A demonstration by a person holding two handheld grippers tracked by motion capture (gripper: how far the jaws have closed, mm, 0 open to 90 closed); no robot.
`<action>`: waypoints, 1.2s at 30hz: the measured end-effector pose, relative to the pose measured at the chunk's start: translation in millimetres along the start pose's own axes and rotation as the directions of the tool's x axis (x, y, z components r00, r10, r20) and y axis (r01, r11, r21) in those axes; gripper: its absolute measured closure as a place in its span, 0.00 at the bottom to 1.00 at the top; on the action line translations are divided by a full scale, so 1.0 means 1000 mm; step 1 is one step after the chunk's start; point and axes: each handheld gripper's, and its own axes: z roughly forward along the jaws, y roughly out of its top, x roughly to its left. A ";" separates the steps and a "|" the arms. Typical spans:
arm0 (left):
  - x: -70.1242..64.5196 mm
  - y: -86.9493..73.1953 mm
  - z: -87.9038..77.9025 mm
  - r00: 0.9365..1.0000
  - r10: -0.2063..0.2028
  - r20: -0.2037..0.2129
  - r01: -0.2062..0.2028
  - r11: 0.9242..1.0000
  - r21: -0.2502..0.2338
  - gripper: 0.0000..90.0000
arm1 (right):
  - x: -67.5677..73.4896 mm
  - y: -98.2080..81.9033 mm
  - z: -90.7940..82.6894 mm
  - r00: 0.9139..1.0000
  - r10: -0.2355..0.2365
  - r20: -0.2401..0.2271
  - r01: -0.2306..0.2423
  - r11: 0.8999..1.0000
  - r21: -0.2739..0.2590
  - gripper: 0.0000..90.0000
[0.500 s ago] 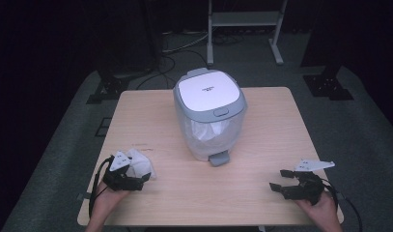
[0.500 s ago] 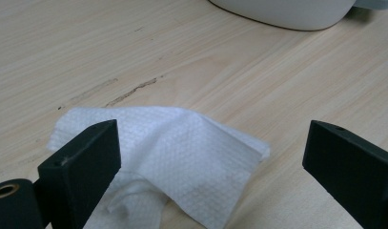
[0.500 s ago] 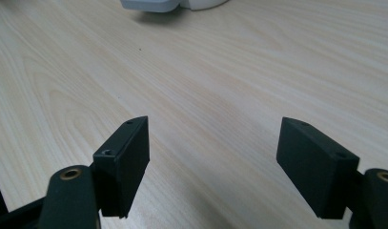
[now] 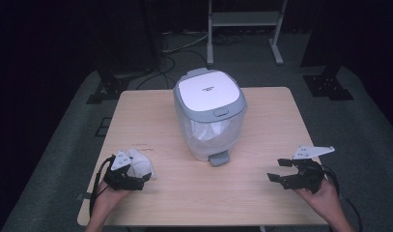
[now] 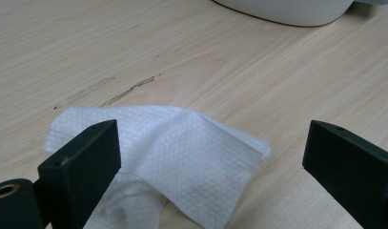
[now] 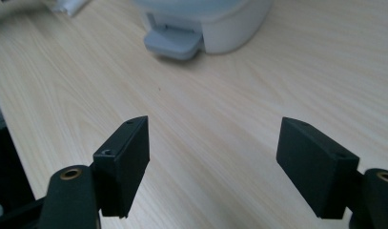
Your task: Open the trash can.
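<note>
Both grippers are matte black. The left gripper (image 4: pixel 136 182) carries a grey three-cornered plate and a looping black cable; the right gripper (image 4: pixel 280 170) likewise. Blocky jaws show small screw holes and brass-ringed pivots at the lower frame corners.

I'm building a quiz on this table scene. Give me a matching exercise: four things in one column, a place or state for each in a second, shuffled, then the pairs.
Things:
1. bin
2. tissue
3. left tool
4. right tool

Places or states:
A. open over bare wood at the table's right side
B. lies flat near the table's front left corner
C. stands mid-table, lid down, pedal facing the person
D. open, jaws either side of the white sheet

Pairs: 1-C, 2-B, 3-D, 4-A
</note>
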 end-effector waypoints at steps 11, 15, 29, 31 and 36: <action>0.001 -0.001 -0.001 1.000 0.000 -0.008 0.000 1.000 -0.001 0.05 | 0.010 0.052 -0.013 0.998 -0.054 -0.026 0.054 0.999 0.000 0.29; 0.001 -0.001 -0.002 1.000 -0.001 -0.009 0.001 1.000 0.002 0.05 | 0.014 0.064 -0.013 0.997 -0.071 -0.038 0.071 0.997 0.007 0.29; 0.001 -0.002 -0.001 1.000 -0.004 -0.012 0.004 1.000 0.002 0.05 | 0.025 0.114 -0.020 0.988 -0.144 -0.049 0.144 0.990 0.008 0.29; 0.001 -0.003 -0.001 1.000 -0.002 -0.012 0.002 1.000 0.007 0.05 | 0.025 0.117 -0.021 0.988 -0.149 -0.047 0.150 0.989 0.004 0.29; 0.002 -0.003 -0.002 1.000 -0.003 -0.011 0.003 1.000 0.009 0.05 | 0.027 0.130 -0.027 0.987 -0.155 -0.048 0.155 0.988 -0.002 0.29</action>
